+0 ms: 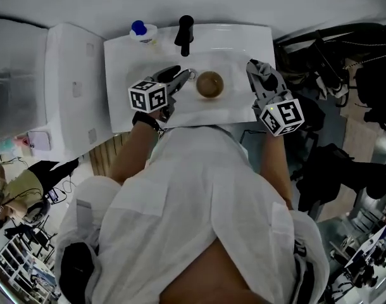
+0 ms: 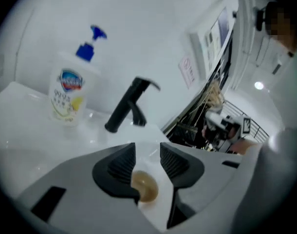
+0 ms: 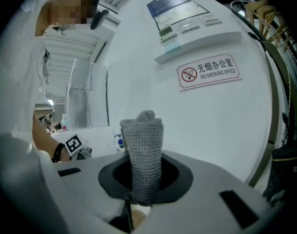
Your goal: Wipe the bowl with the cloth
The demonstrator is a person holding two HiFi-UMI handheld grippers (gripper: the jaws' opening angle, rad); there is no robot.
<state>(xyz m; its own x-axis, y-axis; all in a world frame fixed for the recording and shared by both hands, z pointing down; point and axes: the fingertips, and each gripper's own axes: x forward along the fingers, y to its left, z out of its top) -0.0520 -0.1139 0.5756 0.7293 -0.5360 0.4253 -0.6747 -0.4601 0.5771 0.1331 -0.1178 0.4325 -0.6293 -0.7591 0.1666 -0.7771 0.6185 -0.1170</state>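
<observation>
My right gripper is clamped on the rolled grey knitted cloth. My left gripper stands apart and empty. The small round brown bowl sits free in the white sink between them. I judge no wiping is under way.

Soap bottle beside black faucet on sink

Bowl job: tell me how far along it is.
Done: the right gripper is shut on the grey cloth. In hand: the left gripper hangs open and empty near the bowl, which sits unheld in the sink. Left: gripping the bowl and wiping it; cloth and bowl are apart.
</observation>
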